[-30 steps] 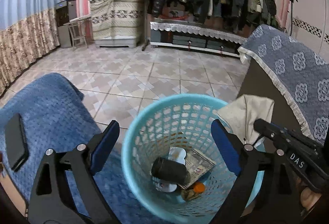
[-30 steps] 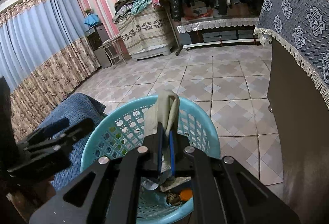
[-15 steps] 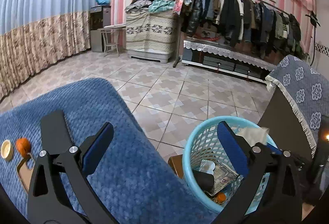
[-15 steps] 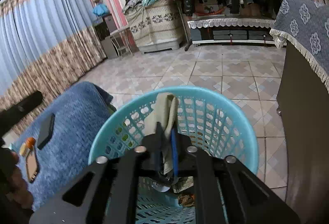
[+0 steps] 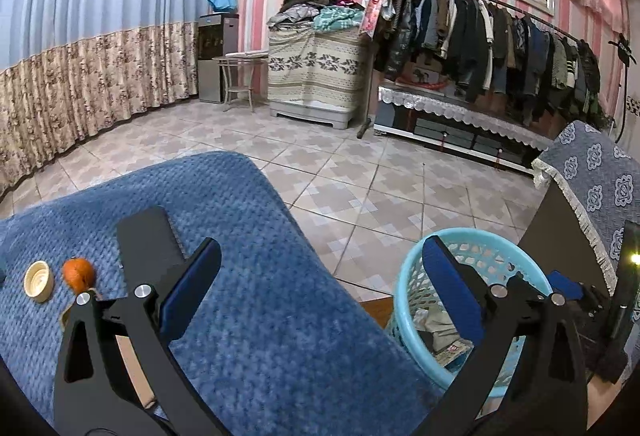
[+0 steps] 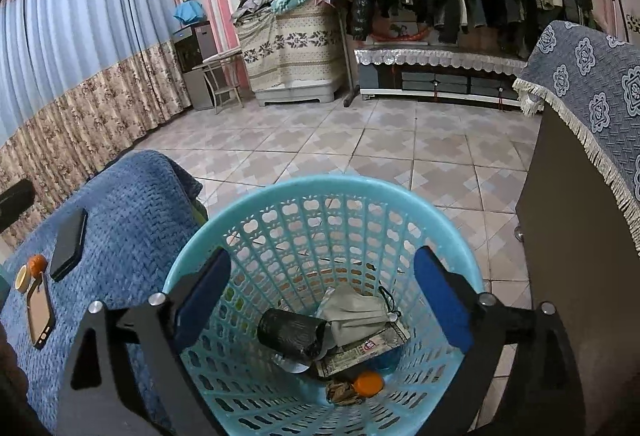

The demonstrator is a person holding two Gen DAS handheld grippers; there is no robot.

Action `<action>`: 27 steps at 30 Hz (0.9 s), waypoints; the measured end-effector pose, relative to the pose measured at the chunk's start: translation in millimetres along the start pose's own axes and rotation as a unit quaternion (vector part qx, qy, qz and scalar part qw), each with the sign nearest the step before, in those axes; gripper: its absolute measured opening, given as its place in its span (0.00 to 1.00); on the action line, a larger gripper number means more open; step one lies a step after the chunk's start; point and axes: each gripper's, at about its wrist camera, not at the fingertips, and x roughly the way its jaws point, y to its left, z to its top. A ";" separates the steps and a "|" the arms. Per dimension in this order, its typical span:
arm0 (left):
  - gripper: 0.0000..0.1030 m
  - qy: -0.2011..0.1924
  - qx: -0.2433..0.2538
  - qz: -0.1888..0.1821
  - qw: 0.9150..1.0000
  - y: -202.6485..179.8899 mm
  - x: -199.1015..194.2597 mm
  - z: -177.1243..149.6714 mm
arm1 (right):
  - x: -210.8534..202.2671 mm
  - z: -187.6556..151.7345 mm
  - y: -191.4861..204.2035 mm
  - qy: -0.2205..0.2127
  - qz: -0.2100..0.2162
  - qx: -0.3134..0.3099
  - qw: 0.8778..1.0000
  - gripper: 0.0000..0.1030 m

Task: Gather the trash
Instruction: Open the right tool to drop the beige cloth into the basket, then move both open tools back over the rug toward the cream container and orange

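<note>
We are opening the right gripper (image 6: 322, 304) over the basket (image 6: 320, 185), nothing between; left gripper (image 5: 316, 288) gaping, empty. Orange peel (image 5: 78, 272) looks light, soft: pinch its sides.

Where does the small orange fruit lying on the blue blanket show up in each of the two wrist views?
Left wrist view: the orange fruit lies at far left, between a round cap and the black phone.
Right wrist view: the fruit is at the far left edge, small, beside the same phone.
Shared landmark: the turquoise basket off the blanket's right edge.
</note>
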 end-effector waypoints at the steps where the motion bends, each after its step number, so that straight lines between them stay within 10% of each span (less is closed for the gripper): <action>1: 0.94 -0.001 -0.001 0.003 1.000 3.1 -2.4 -0.8 | -0.2 -0.1 1.5 0.000 0.000 -0.002 1.000 0.88; 27: 0.95 0.005 -0.067 0.148 0.987 165.1 -98.5 -52.9 | -38.1 -15.5 119.9 -0.029 0.069 -0.103 0.992 0.88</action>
